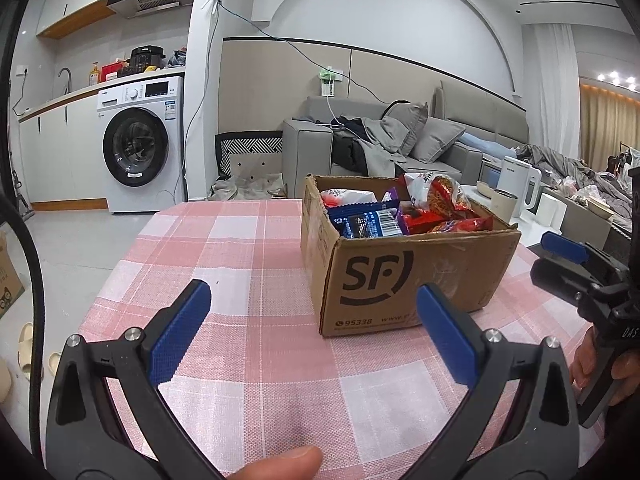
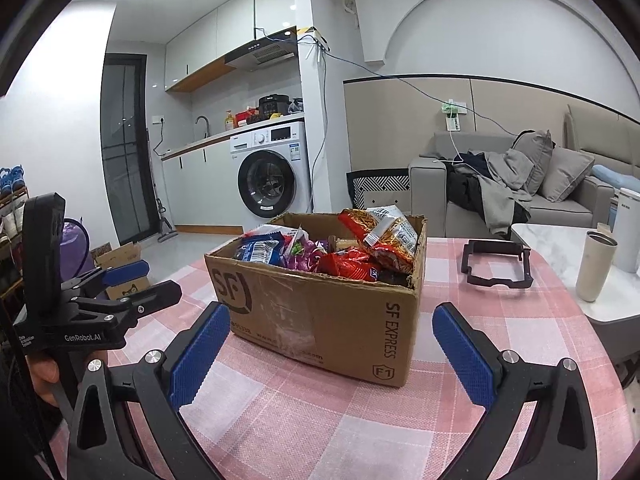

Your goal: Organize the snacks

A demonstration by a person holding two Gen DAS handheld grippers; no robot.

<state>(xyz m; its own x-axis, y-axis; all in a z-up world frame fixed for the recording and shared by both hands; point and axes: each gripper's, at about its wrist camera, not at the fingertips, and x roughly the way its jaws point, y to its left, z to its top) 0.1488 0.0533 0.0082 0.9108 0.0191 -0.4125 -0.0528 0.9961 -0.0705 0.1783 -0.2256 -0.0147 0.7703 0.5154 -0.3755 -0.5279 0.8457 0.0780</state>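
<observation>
A brown SF Express cardboard box (image 1: 416, 276) stands open on the pink checked tablecloth (image 1: 248, 256). It holds several snack packets: blue ones (image 1: 364, 220) on the left, red noodle bags (image 1: 448, 200) on the right. In the right wrist view the box (image 2: 328, 320) shows red bags (image 2: 348, 264) and blue packets (image 2: 260, 248). My left gripper (image 1: 316, 320) is open and empty, in front of the box. My right gripper (image 2: 332, 344) is open and empty, also short of the box. Each gripper shows in the other's view, the right one (image 1: 560, 256) and the left one (image 2: 132, 280).
A black plastic frame (image 2: 496, 264) lies on the cloth right of the box. A beige cup (image 2: 596, 264) and white jug (image 2: 628, 228) stand on a marble side table (image 2: 560, 240). A grey sofa (image 1: 400, 140) and washing machine (image 1: 140, 144) are behind.
</observation>
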